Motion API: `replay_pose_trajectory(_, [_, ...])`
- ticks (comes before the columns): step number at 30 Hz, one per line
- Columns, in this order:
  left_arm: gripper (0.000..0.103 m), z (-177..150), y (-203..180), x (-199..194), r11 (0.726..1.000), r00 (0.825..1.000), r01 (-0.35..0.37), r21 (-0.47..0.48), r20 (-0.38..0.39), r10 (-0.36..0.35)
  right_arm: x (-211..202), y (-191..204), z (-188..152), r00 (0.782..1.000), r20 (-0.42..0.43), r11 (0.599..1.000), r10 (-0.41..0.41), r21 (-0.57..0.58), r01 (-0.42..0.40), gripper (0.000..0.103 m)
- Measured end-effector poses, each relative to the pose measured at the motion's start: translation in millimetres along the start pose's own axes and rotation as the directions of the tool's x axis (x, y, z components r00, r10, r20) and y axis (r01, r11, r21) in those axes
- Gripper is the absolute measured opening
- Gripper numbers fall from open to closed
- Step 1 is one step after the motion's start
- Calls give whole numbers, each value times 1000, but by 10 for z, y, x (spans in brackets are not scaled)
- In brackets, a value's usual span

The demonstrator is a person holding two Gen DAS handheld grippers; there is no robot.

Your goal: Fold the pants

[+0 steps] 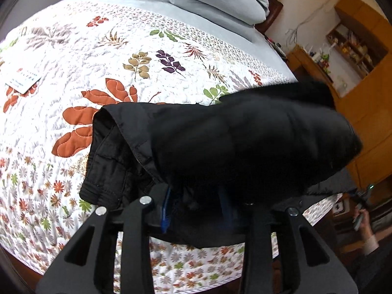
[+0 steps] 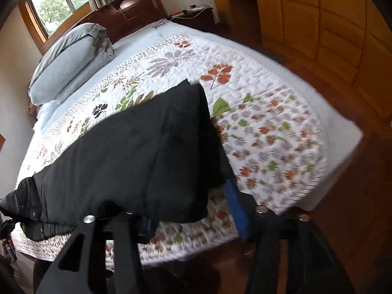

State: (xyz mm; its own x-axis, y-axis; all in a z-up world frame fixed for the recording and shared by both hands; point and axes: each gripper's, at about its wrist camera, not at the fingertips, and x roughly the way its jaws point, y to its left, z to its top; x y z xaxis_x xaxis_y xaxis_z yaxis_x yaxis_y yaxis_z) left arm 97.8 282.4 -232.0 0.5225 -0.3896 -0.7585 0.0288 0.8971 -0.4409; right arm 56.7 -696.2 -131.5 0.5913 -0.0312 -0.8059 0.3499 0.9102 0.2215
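The left gripper [image 1: 196, 210] sits low in its frame, blue pads half buried in the black pants [image 1: 220, 142] — whether it pinches the cloth cannot be told. The right gripper [image 2: 193, 218] shows one blue finger [image 2: 236, 210] bare beside the pants [image 2: 137, 156], jaws spread. The pants drape across mid-frame over the floral quilt [image 1: 73, 56], a grey pillow [image 2: 71, 61] at upper left.
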Motion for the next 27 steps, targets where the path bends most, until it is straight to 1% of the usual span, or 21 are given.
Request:
replay_pose_trajectory(2, [39,-10,4,-8,1000,1000,2,-1,9,-2,-223,146,42,999,40,1000,-14,-20,15,53])
replay_pose_trajectory(4, [43,-64,35,-44,1000,1000,1,-3,13,-1,-409,390,107,996,84,998,-1,-61,6,53])
replay_pose_trajectory(5, [47,-110,58,-78,1000,1000,-4,0,17,4,-476,523,148,994,105,996,12,-87,-3,54])
replay_pose_trajectory(6, [53,-147,55,-116,1000,1000,-19,5,20,19,-527,657,184,992,125,994,26,-110,-12,61])
replay_pose_trajectory(7, [58,-174,51,-152,999,999,-33,10,21,33,-555,792,226,990,138,991,37,-132,-19,63])
replay_pose_trajectory(8, [84,-213,63,-202,998,998,-69,8,16,68,-561,917,258,988,144,987,48,-157,-25,65])
replay_pose_trajectory(9, [92,-240,84,-292,992,992,-123,-7,28,123,-560,992,261,988,146,984,56,-174,-30,71])
replay_pose_trajectory(10, [92,-309,122,-410,990,988,-141,-23,53,142,-532,1071,281,988,148,981,53,-191,-24,75])
replay_pose_trajectory(11, [92,-359,166,-501,989,987,-144,-39,62,146,-489,1120,286,988,149,980,37,-198,-7,78])
replay_pose_trajectory(13, [92,-501,273,-758,981,985,-152,-123,69,161,-400,1130,277,990,139,984,20,-177,5,78])
replay_pose_trajectory(14, [92,-584,284,-893,975,985,-142,-173,73,156,-381,1110,270,990,139,988,22,-153,-1,78])
replay_pose_trajectory(16, [92,-678,212,-1022,971,990,-110,-214,65,126,-364,1050,272,989,142,995,38,-93,-24,78])
replay_pose_trajectory(17, [92,-747,145,-1087,973,993,-77,-217,66,94,-364,1012,261,988,148,997,49,-63,-40,78])
replay_pose_trajectory(18, [92,-772,-5,-1124,977,996,-32,-209,72,48,-369,986,256,987,152,998,52,-44,-45,78])
replay_pose_trajectory(20, [92,-770,-321,-1147,979,995,55,-198,92,-37,-382,927,234,986,156,998,56,-14,-55,78])
replay_pose_trajectory(21, [92,-737,-489,-1149,973,988,125,-195,116,-103,-387,914,234,986,157,999,54,-8,-53,78])
replay_pose_trajectory(22, [92,-688,-631,-1128,962,977,187,-200,141,-160,-406,887,222,986,159,998,56,0,-57,78])
replay_pose_trajectory(24, [92,-555,-867,-1024,938,961,260,-230,161,-227,-443,847,208,984,168,998,65,10,-67,78])
replay_pose_trajectory(25, [92,-474,-938,-959,931,961,265,-252,155,-231,-460,827,204,983,173,997,67,10,-70,78])
replay_pose_trajectory(26, [92,-428,-988,-891,930,967,244,-275,138,-213,-485,808,193,982,177,997,68,9,-71,78])
replay_pose_trajectory(27, [92,-343,-1004,-753,925,984,178,-336,85,-158,-504,796,189,981,180,998,67,8,-70,78])
